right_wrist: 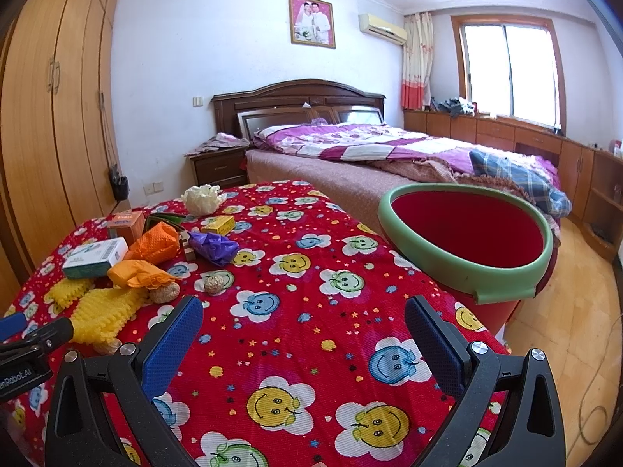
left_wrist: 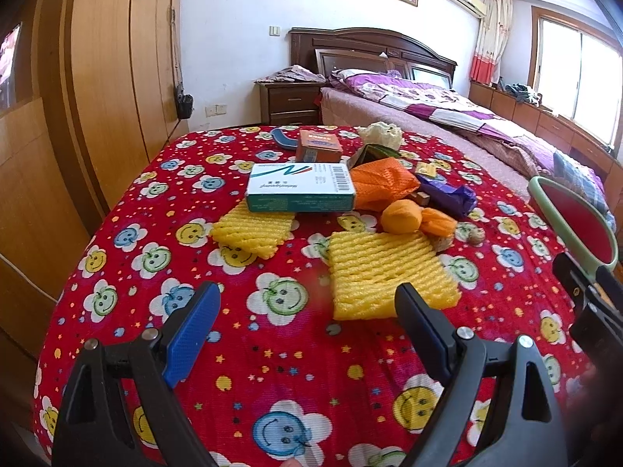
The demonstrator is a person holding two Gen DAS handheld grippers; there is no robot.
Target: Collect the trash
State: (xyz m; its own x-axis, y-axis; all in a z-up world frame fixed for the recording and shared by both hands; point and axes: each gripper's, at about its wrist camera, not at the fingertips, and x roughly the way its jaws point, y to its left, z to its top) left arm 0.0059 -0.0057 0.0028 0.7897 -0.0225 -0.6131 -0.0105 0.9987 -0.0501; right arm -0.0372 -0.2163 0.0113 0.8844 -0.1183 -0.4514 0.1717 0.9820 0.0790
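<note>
Yellow foam net (left_wrist: 389, 272) flat, long axis toward left claw (left_wrist: 307, 319); both claws agape, right claw (right_wrist: 303, 334) empty.

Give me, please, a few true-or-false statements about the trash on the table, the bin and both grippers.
1. The left gripper holds a yellow foam net. False: it is open and empty, the net lying just ahead.
2. The red bin with a green rim looks empty. True.
3. The white and green box rests partly on another yellow foam net. True.
4. The right gripper is shut on the purple wrapper. False: it is open; the wrapper lies on the tablecloth.
</note>
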